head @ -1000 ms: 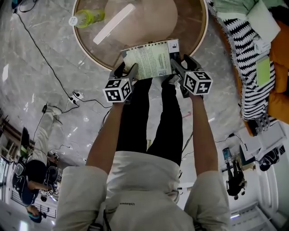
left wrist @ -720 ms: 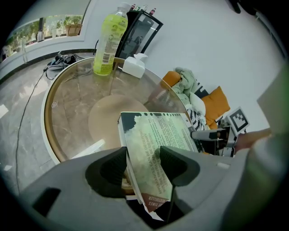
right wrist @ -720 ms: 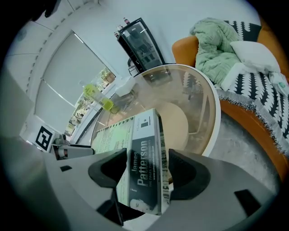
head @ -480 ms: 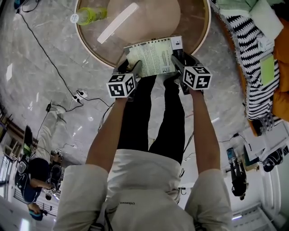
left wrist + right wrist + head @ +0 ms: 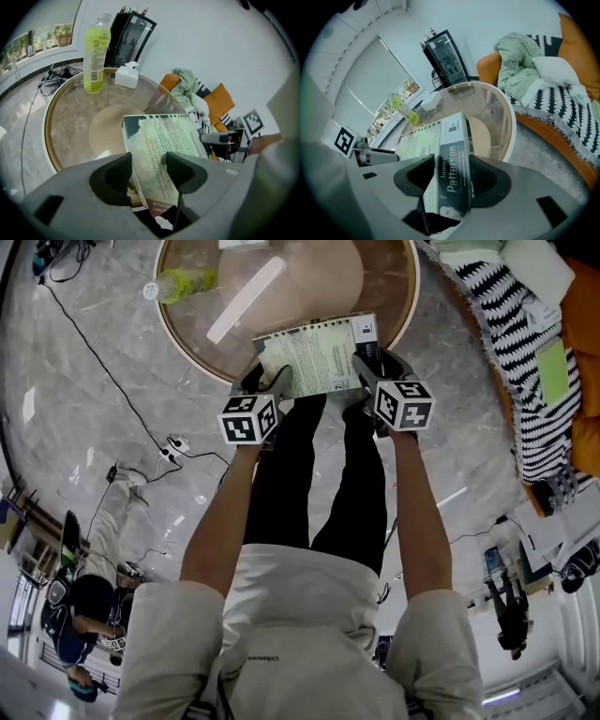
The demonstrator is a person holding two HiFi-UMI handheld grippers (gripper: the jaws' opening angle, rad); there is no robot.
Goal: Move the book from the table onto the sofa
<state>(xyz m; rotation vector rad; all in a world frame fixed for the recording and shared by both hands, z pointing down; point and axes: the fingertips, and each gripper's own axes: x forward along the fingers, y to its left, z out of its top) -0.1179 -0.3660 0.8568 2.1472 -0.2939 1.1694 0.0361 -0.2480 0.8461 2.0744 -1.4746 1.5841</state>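
The book (image 5: 314, 357), with a pale green cover and a grey spine, hangs over the near rim of the round glass table (image 5: 187, 343), held from both sides. My left gripper (image 5: 272, 382) is shut on its left edge. In the left gripper view the book (image 5: 164, 140) runs between the pads of the left gripper (image 5: 149, 171). My right gripper (image 5: 368, 369) has just been closing and is now shut on the spine. In the right gripper view the book (image 5: 451, 150) fills the gap of the right gripper (image 5: 449, 168). The orange sofa (image 5: 562, 381) lies to the right.
A yellow-green bottle (image 5: 183, 280) and a white strip (image 5: 244, 298) lie on the table, with a tissue box (image 5: 126, 76) at the far side. A striped throw and cushions (image 5: 543, 79) cover the sofa. Cables (image 5: 94, 362) cross the marble floor, and a person stands at lower left.
Both grippers and the book have shifted slightly up and toward the table's middle in the head view. The left gripper's marker cube has rolled a little.
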